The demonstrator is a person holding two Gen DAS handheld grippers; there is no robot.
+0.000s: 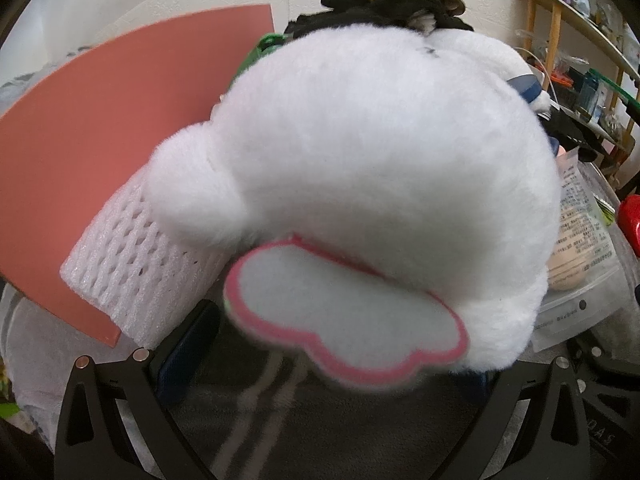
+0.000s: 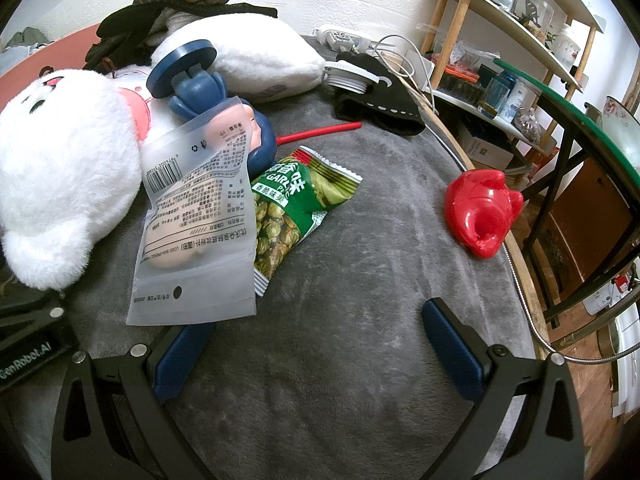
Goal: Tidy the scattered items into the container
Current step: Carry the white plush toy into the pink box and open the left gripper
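Crowding the fingers (image 1: 256,364): plush toy (image 1: 360,184).

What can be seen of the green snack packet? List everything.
The green snack packet is a glossy foil pouch printed with white lettering, a red corner patch and pictures of green peas. It looks sealed, with crimped ends, and a little crumpled. It lies flat and slanted on the grey blanket. The frosted zip bag overlaps its left edge, and its top corner is at the blue figurine.

The green snack packet (image 2: 296,204) reads "GARLI"; the black gripper body (image 2: 28,356) reads "GenRobot.AI".
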